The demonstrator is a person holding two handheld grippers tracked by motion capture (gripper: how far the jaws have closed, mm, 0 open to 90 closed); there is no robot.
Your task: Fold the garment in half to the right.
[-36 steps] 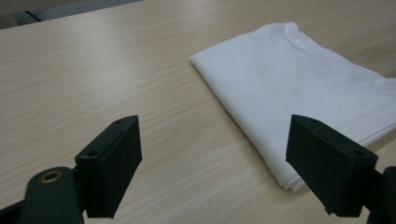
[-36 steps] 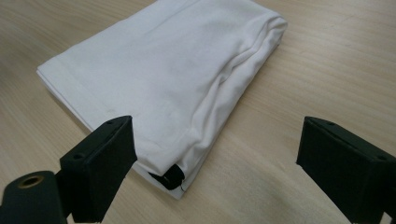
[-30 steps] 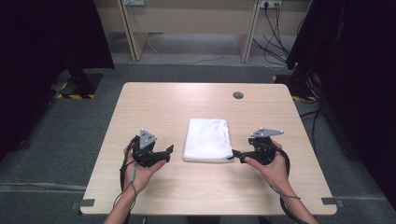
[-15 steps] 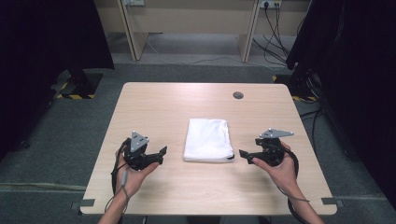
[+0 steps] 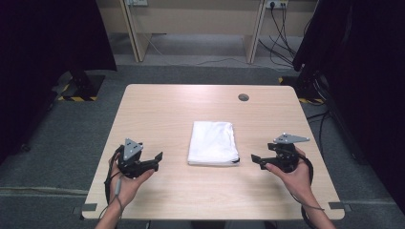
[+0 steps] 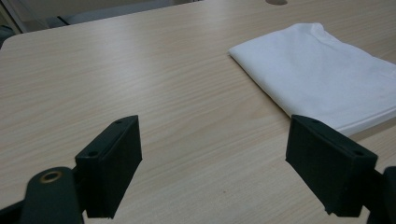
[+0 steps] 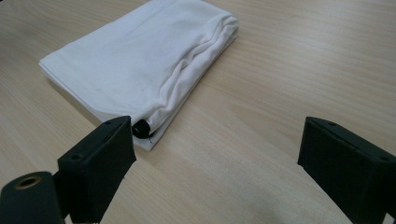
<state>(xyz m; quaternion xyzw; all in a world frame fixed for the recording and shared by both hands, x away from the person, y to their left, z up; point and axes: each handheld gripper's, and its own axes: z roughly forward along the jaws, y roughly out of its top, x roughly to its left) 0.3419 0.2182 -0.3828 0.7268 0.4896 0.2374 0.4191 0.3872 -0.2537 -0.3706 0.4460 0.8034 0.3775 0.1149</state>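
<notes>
Looks like the approach step: near edge, left gripper (image 5: 152, 161) at 8 o'clock and right gripper (image 5: 259, 161) at 4 o'clock both sit with jaws spread wide and empty, flanking the folded white cloth (image 5: 213, 142) mid-table, so next each needs to slide in toward a near corner.

Counter (image 5: 167, 109): pale wood-grain laminate, smooth, with a slight sheen. Folded garment (image 5: 212, 142): white knit cloth — soft, matt, lightly creased at its edges. Fingers (image 6: 112, 165): black plastic, matt, finely textured — brass-coloured metal insert at one base.
</notes>
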